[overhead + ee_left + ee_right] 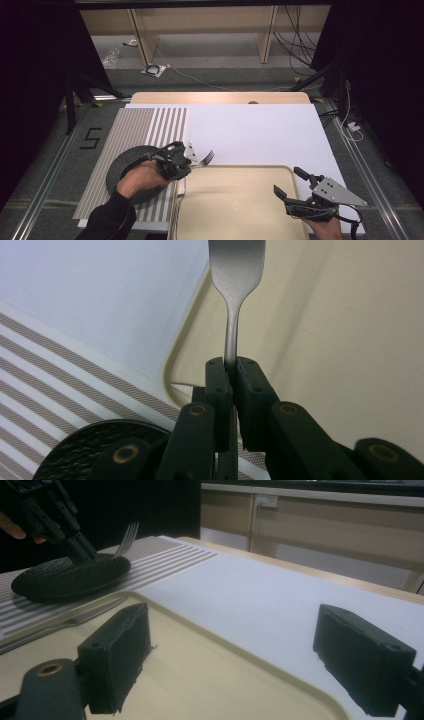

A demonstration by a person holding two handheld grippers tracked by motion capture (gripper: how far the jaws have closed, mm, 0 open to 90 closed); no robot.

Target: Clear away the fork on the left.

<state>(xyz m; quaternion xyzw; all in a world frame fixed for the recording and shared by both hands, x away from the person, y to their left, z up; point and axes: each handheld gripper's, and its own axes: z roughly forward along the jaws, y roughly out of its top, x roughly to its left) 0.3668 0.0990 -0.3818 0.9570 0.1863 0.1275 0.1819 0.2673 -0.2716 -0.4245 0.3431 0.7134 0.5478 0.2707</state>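
Note:
My left gripper (pixel 189 159) is shut on the handle of a metal fork (pixel 205 159), just above the far left corner of the beige tray (pixel 235 200). In the left gripper view the jaws (pixel 231 367) pinch the thin neck, and the fork (pixel 235 270) points out over the tray (pixel 340 340). My right gripper (pixel 289 183) hovers over the tray's right side, open, with nothing between its pads (pixel 120 650). From the right gripper view the fork (pixel 128 536) rises behind a black plate (pixel 70 575).
The black plate (pixel 122 172) sits on a striped placemat (pixel 145 127) left of the tray. A knife (pixel 75 621) lies along the tray's left rim, its serrated edge (pixel 182 385) showing. A white sheet (pixel 255 135) covers the table beyond the tray.

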